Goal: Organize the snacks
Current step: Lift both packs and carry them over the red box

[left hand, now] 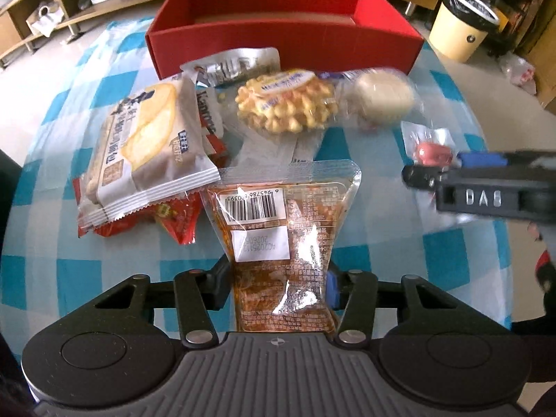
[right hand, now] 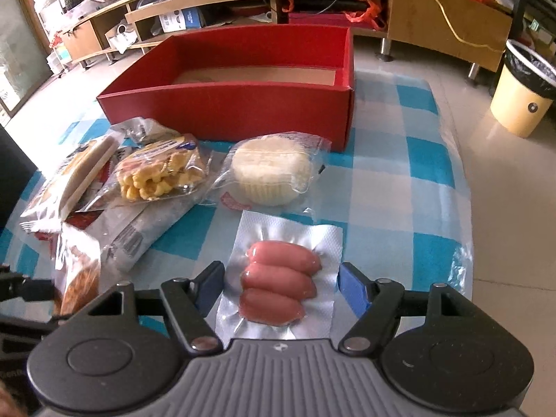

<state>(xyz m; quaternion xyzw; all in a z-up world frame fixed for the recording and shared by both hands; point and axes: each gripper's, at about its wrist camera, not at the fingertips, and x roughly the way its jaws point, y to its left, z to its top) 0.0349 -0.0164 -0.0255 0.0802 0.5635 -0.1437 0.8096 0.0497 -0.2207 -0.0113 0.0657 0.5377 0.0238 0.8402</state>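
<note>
My left gripper is shut on a clear pouch of orange-brown snack with a barcode label, pinched at its waist. My right gripper is open, its jaws on either side of a vacuum pack of three pink sausages lying on the cloth. An open red box stands at the back; it also shows in the right wrist view. Between lie a waffle pack, a pale cake pack and a bread pack. The right gripper shows in the left wrist view by the sausages.
The table wears a blue and white checked cloth. More wrapped snacks, red and silver, lie under the bread pack. A cream bin stands on the floor at right. Low wooden shelves run behind.
</note>
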